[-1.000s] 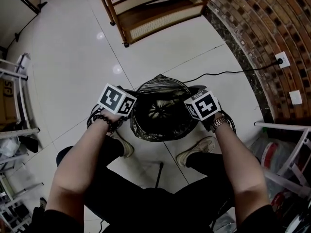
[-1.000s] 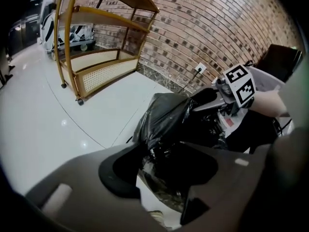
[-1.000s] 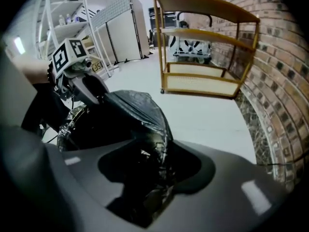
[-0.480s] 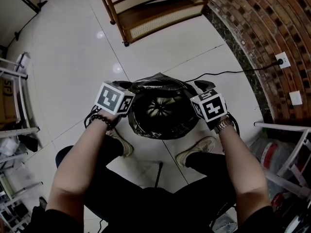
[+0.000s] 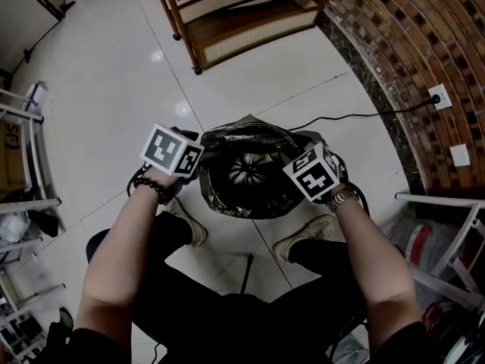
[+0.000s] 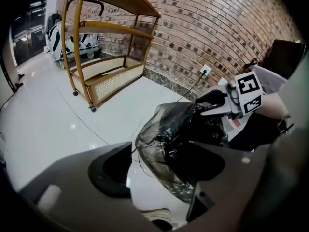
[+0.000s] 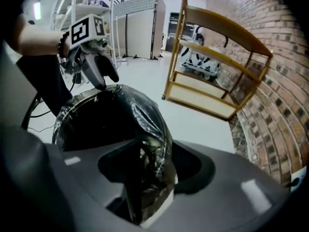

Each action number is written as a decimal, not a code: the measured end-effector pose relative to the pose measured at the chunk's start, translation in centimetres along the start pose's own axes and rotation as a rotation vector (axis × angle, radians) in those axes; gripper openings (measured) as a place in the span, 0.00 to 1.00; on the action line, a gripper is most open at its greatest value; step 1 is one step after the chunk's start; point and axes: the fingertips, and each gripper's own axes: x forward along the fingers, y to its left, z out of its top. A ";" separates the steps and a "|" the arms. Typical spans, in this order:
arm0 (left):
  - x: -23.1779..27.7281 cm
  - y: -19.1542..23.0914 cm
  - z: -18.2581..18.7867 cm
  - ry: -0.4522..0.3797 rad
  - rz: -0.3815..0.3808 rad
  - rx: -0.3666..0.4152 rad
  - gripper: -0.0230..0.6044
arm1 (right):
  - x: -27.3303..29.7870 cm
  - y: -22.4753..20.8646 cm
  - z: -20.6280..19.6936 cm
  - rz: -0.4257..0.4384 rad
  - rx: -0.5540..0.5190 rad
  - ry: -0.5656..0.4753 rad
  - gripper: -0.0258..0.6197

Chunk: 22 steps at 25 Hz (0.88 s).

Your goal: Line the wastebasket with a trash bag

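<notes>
A round wastebasket [image 5: 246, 203] stands on the floor between the person's feet, and a black trash bag [image 5: 227, 139] is draped over its rim. At the rim's left side is my left gripper [image 5: 193, 146]. In the left gripper view this left gripper [image 6: 157, 153] has just been opening, with the bag's film [image 6: 164, 134] loose in the wide gap and no pad pressing on it. My right gripper [image 5: 322, 149] is at the rim's right side. In the right gripper view it [image 7: 149, 163] is shut on a fold of the bag [image 7: 140, 110].
A wooden shelf cart [image 5: 235, 14] stands behind the basket. A brick wall [image 5: 424, 44] curves along the right with a socket [image 5: 438, 93] and a black cable [image 5: 356, 114] across the floor. White frames stand at left [image 5: 23, 150] and right [image 5: 455, 233]. The person's shoes [image 5: 303, 245] flank the basket.
The bag's mouth has been spread wider over the rim. My left gripper has let go of the film and lifted slightly away to the left. The right gripper has rolled while holding the bag.
</notes>
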 end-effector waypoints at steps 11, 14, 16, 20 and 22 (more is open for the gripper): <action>3.3 -1.5 -2.2 0.078 -0.058 0.005 0.48 | 1.5 -2.1 -1.8 -0.017 0.224 -0.004 0.27; 3.6 -1.3 -2.3 0.075 -0.056 -0.004 0.48 | 1.8 -2.6 -2.1 -0.003 0.303 -0.029 0.27; 3.8 -1.3 -2.3 0.074 -0.057 -0.003 0.48 | 1.7 -2.8 -2.1 0.024 0.385 -0.058 0.27; 3.7 -1.1 -2.4 0.070 -0.051 -0.002 0.48 | 1.3 -3.2 -2.3 0.094 0.541 -0.117 0.29; 3.7 -1.0 -2.5 0.070 -0.049 -0.006 0.49 | 1.0 -3.4 -2.4 0.100 0.562 -0.129 0.31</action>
